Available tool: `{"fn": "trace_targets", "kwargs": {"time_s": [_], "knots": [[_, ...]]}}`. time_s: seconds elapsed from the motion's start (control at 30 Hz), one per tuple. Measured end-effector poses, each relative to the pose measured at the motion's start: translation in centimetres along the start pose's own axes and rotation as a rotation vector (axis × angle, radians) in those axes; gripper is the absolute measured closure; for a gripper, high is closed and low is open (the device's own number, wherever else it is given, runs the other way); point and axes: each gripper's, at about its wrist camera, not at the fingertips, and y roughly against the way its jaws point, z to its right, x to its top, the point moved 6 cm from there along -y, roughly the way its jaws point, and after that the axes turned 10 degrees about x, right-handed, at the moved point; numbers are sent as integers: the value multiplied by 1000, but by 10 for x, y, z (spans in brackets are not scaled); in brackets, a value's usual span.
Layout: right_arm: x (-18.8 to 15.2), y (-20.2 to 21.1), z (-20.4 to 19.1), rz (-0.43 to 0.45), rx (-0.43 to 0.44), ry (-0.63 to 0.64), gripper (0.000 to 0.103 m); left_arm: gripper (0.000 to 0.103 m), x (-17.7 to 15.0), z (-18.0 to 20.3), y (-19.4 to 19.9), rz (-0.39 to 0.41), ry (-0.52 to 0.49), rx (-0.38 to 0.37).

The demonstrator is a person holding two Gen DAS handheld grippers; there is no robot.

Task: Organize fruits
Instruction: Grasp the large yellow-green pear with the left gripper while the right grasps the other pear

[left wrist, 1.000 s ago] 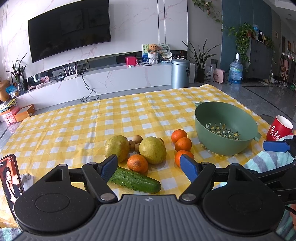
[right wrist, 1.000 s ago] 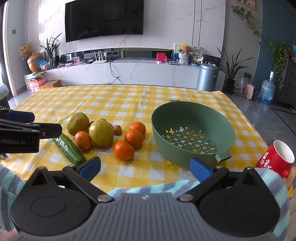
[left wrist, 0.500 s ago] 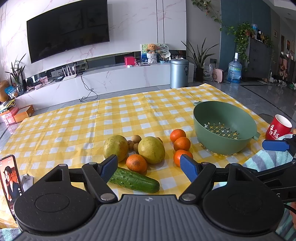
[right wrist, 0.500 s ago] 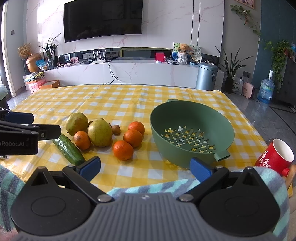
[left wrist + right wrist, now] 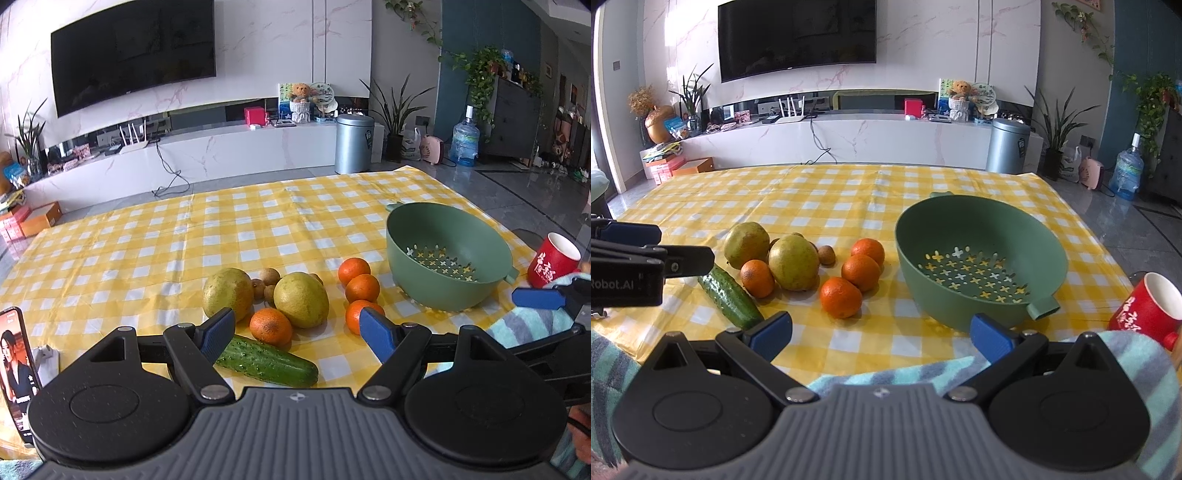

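- Cloth (image 5: 147, 251): yellow-white check, spread over the table; everything below is placed relative to the colander.
- Colander (image 5: 979, 258): green, upright, nothing seen inside, standing on the cloth near its right edge.
- Left gripper (image 5: 297, 330): held low at the near cloth edge, left of the colander; jaws spread wide, nothing between them. Cucumber and orange are seen through the gap.
- Right gripper (image 5: 881, 334): held at the near edge just in front of the colander, above a striped towel (image 5: 886, 376); jaws wide apart, nothing held.
- Two pears (image 5: 793, 263): yellow-green, left of the colander, well apart from it.
- Cucumber (image 5: 729, 297): lying flat, furthest left of the colander, nearest the left gripper.
- Mug (image 5: 1145, 306): red, tilted, just right of the colander.
- Four oranges (image 5: 861, 272): three in a row just left of the colander, the fourth against the front of the pears.
- Small brown fruits (image 5: 269, 277): tucked behind and between the pears.
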Motion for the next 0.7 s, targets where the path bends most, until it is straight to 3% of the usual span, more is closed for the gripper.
{"fn": "trace_targets", "kwargs": {"time_s": [0.17,0.3,0.37,0.7], "knots": [[5,-16,-1,-14,50,-38,4,15,4,-14,-13,-48,57,-7],[14,-32,-7,-15,83,-23,19,15,5,-26,-26,-94,109,-9],[19,-41,-11,-14,103,-15,20,16,6,-31,-32,-108,123,-8],[46,-96,-30,-61,214,25,34,22,19,-47,-74,-166,98,20]]}}
